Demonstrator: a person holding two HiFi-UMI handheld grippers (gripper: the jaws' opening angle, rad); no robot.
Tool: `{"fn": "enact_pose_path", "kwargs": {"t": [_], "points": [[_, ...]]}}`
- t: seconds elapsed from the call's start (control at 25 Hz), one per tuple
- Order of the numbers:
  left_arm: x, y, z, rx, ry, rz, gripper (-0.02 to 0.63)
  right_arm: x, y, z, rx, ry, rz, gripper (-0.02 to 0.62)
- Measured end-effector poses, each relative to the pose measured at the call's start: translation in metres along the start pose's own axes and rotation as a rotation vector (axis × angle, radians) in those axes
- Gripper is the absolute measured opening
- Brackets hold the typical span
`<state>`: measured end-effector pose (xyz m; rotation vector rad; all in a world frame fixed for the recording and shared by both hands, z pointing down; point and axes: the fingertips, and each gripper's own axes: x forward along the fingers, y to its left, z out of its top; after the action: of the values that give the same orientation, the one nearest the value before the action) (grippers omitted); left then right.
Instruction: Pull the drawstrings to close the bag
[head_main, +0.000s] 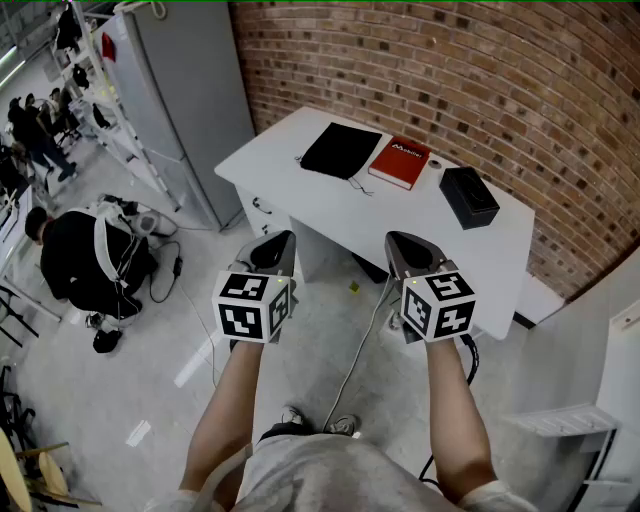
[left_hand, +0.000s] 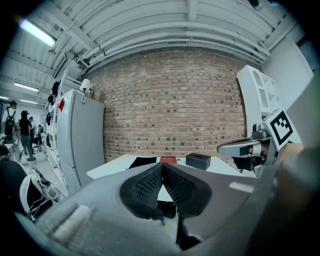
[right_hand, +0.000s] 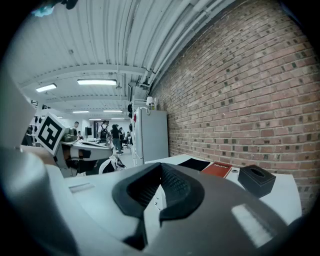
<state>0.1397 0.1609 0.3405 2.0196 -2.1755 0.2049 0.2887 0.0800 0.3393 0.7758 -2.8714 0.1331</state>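
Head view alone, black bag (head_main: 340, 150), drawstring (head_main: 358, 185)

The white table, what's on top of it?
On the table lie a flat black bag, a red book and a black box. Anything inside bag or box is hidden.

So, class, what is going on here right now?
A person stands back from the white table, holding the left gripper and the right gripper out in front, both shut and empty. The black drawstring bag lies flat on the table beside a red book and a black tissue box. Nothing has been pulled yet.
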Motion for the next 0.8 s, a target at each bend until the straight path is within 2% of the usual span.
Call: {"fn": "enact_pose_path", "kwargs": {"t": [0.52, 0.64, 0.72, 0.8], "points": [[0.008, 0.012, 0.002, -0.012, -0.003, -0.023, 0.006, 0.010, 0.001, 0.002, 0.004, -0.019, -0.048, 0.005], [0.016, 0.024, 0.003, -0.013, -0.009, -0.034, 0.006, 0.023, 0.002, 0.003, 0.005, -0.019, -0.062, 0.023], [0.025, 0.035, 0.002, -0.018, -0.014, -0.048, 0.037, 0.034, 0.001, 0.002, 0.007, -0.015, -0.079, 0.025], [0.037, 0.048, 0.002, -0.022, -0.018, -0.067, 0.037, 0.046, -0.001, 0.000, 0.011, -0.008, -0.104, 0.028]]}}
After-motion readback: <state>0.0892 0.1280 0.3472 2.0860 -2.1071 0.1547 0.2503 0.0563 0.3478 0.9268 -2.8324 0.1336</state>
